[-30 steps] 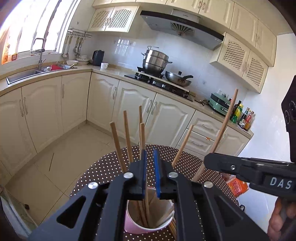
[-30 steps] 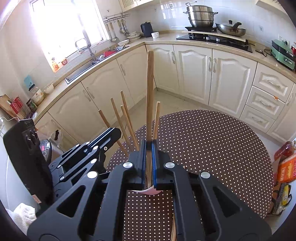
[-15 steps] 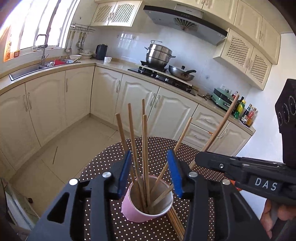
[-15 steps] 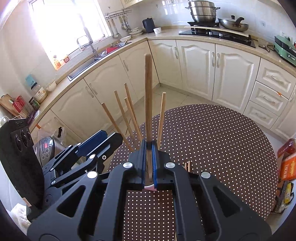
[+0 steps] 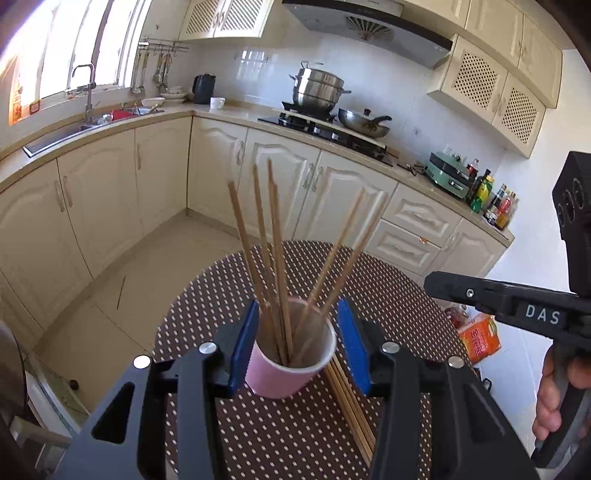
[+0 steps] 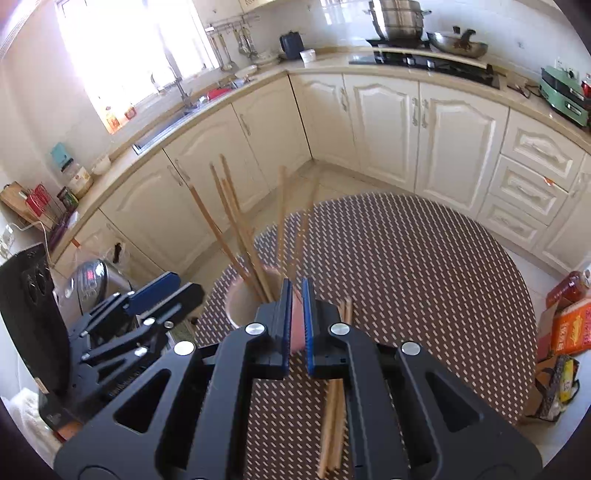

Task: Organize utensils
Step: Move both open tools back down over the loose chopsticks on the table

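A cup [image 5: 290, 356] stands on the desk [image 5: 399, 314] with chopsticks [image 5: 275, 251] upright in it; more chopsticks [image 5: 351, 402] lie flat just to its right.

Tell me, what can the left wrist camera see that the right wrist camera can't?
Only the left wrist view shows the grey range hood and a person's hand. Only the right wrist view shows the silver rice cooker and the wooden chopping board. Both show the pink cup of wooden chopsticks, loose chopsticks lying beside it, the brown dotted table and the steel steamer pot.
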`<state>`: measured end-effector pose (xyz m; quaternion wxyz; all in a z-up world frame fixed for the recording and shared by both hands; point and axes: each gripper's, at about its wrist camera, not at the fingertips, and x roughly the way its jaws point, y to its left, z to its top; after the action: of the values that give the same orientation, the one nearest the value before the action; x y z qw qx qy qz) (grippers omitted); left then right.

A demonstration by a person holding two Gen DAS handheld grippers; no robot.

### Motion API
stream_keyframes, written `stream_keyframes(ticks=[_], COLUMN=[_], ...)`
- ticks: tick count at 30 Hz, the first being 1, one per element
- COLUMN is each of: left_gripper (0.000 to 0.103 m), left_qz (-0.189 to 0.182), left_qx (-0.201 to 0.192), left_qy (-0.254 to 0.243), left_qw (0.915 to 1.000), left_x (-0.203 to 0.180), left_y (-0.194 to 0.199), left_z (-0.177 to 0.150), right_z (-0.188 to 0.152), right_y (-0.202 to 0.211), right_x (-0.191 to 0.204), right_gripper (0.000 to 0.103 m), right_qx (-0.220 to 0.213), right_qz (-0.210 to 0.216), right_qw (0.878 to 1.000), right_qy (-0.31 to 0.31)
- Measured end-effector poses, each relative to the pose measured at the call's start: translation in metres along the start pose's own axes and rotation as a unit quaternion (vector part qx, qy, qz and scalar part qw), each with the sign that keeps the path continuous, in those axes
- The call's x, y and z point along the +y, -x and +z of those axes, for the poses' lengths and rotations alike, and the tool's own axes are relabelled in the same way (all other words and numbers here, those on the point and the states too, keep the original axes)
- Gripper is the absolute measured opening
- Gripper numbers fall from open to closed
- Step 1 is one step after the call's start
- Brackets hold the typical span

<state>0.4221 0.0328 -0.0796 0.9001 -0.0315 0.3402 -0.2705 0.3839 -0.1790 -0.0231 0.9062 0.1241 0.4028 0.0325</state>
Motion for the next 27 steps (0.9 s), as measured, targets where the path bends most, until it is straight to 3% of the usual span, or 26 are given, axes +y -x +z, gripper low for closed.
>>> stream_keyframes(ticks=[7, 14, 21, 24, 27], left_gripper=[0.044, 0.044, 0.045, 0.045, 0.045], left_qz=[-0.008, 0.006, 0.025, 0.059, 0.074], left_qx=[0.071, 0.164, 0.211, 0.238, 0.236], left_qy=[-0.008, -0.006, -0.023, -0.041, -0.05], left_qw=[0.9974, 0.9864, 0.9769, 0.9685, 0.9676], left_x=[-0.029, -0.051, -0.069, -0.069, -0.067], left_y=[-0.03, -0.084, -0.125, -0.137, -0.136], left_z=[-0.042, -0.08, -0.107, -0.121, -0.124], right_z=[-0.039, -0.074, -0.09, -0.092, -0.092], right_y=[-0.016, -0.036, -0.046, -0.049, -0.054], right_x=[-0.036, -0.058, -0.078, -0.082, -0.085], right_gripper=[0.007, 0.007, 0.007, 0.007, 0.007], right_qx=[0.054, 0.1, 0.126, 0.13, 0.137], right_qz=[-0.025, -0.029, -0.028, -0.026, -0.021], right_qw=[0.998, 0.993, 0.988, 0.988, 0.987], right_qy=[-0.028, -0.06, -0.08, -0.081, -0.083])
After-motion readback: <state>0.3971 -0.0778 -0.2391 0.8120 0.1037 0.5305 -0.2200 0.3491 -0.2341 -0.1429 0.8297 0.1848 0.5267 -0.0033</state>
